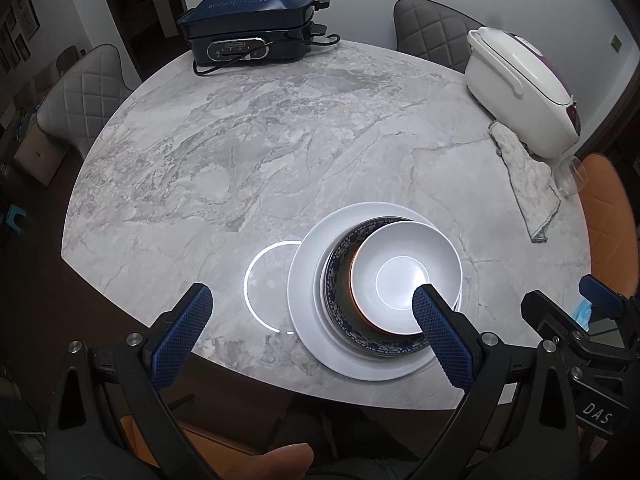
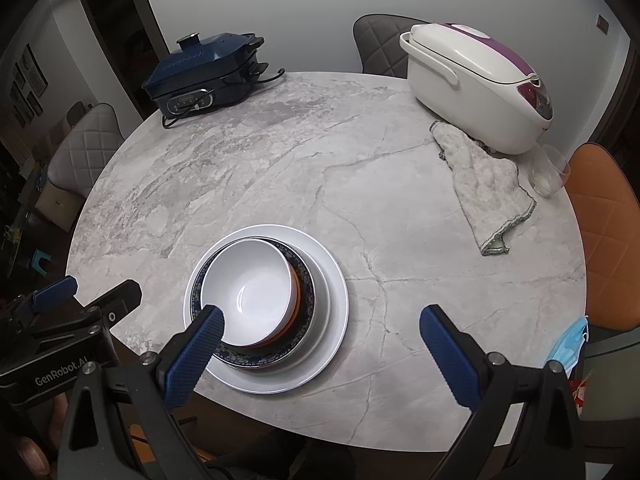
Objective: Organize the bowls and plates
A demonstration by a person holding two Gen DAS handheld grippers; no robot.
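Claws (image 1: pixel 312 312) (image 2: pixel 320 330) agape, seemingly above stacked bowls (image 2: pixel 250 292).

Dim overhead light, ring glare, fisheye-warped edges.

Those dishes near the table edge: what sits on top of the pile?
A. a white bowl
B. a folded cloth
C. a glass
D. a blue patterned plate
A: the white bowl sits uppermost, nested over an orange-rimmed dish, a blue patterned plate and a big white plate.
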